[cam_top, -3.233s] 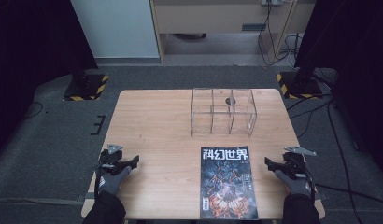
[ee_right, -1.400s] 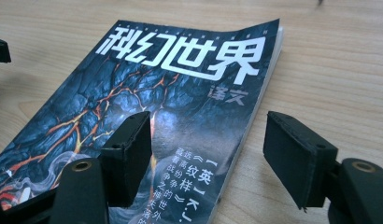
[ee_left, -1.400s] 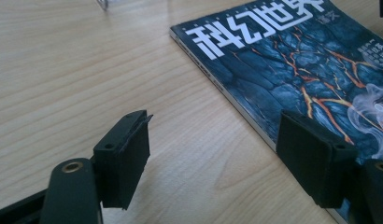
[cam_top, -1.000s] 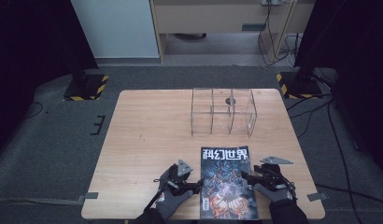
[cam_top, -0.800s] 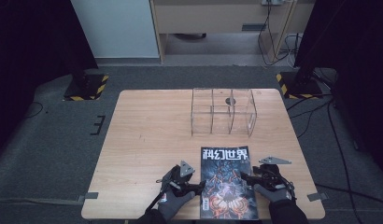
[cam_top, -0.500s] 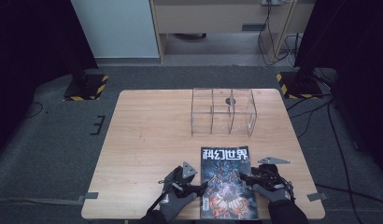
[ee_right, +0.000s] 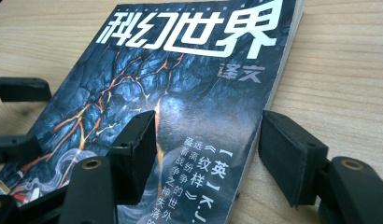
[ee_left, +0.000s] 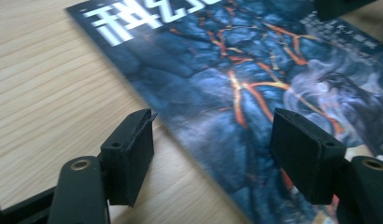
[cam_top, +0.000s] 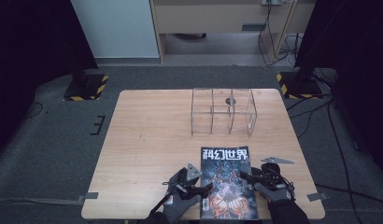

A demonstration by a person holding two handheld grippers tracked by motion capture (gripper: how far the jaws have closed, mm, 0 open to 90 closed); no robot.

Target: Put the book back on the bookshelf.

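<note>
On the wooden table, largest thing in play, everything sits toward the far and near edges. Toward the far side stands a clear acrylic organiser, upright, split by see-through walls into compartments; I can make out no loose item in any of them (a small dark round spot shows through the back wall, and what it is I cannot tell). Nearer the person lies the magazine, flat, cover up, dark blue with orange cracks and white title characters, its bottom end reaching the near table edge, well apart from the organiser.

Now the hands, gloved, coming in from the bottom. Left gripper straddles the magazine's left edge: one jaw over bare wood, the other over the cover, jaws standing wide after easing in a little just now, pads not pressing on anything. Right gripper does the same at the magazine's right edge, one jaw above the cover, one above the table just beside the page block, jaws at a middling gap and just been narrowing, edge between them, no squeeze on it yet
</note>
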